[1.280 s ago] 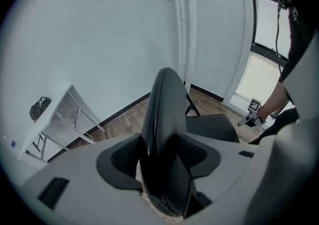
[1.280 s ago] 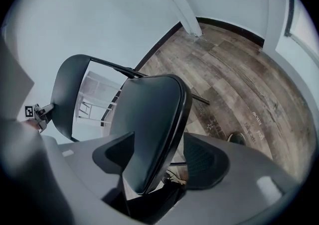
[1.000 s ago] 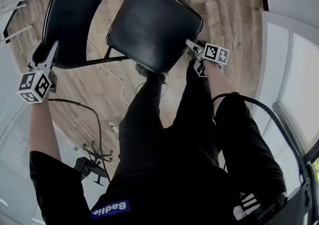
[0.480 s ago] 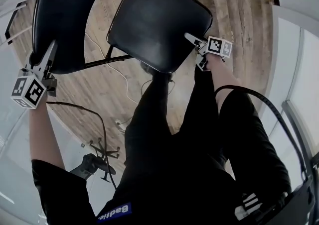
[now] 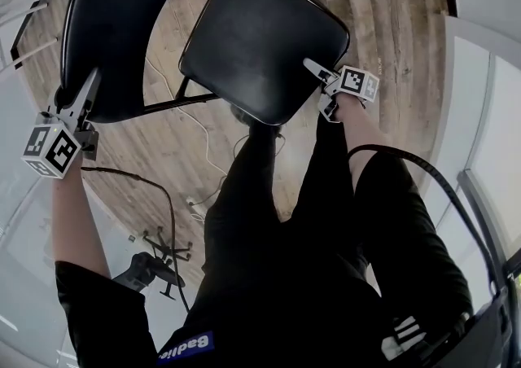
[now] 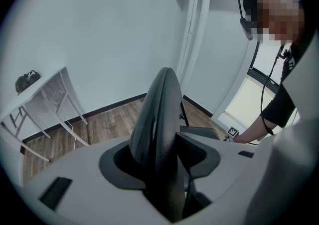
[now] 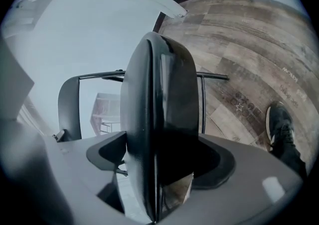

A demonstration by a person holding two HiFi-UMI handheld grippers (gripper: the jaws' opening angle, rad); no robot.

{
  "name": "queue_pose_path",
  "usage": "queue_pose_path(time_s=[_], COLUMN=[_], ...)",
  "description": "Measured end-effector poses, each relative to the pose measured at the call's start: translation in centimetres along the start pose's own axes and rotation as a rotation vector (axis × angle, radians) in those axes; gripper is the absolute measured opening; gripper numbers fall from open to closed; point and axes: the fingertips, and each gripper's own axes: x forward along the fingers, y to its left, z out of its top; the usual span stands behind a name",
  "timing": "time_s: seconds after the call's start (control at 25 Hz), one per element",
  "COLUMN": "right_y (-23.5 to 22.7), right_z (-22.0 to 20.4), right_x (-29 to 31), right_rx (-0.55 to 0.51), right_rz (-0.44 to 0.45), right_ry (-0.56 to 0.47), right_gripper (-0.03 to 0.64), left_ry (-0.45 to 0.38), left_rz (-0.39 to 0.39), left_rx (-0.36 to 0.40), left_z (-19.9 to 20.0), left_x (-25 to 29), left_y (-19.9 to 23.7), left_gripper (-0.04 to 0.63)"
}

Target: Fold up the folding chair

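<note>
Wooden floor [image 5: 383,24] lies under the black folding chair [image 5: 175,101], which stands unfolded just ahead of the person. The left gripper [image 5: 88,85] is clamped, jaws wide, on the edge of the backrest [image 5: 114,32]. The right gripper [image 5: 314,70], its jaws having just been closing, pinches the near corner of the seat [image 5: 260,41].

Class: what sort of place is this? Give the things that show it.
Probably a bare indoor room, perhaps an office or studio: brown wood-plank floor, plain pale wall, white folding-leg table beside it.
</note>
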Motion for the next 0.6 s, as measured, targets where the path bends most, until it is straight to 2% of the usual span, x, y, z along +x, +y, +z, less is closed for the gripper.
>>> queue_pose_path(time_s=[0.6], right_y=[4.4], right_z=[-0.7], right_x=[-1.8], right_rx=[0.015], right_rz=[-0.058], right_ry=[-0.003], right_gripper=[0.37], left_ry=[0.0], left_rz=[0.059], left_rx=[0.042], left_z=[1.8], left_x=[-3.4], left_y=[-3.0], left_gripper=[0.195])
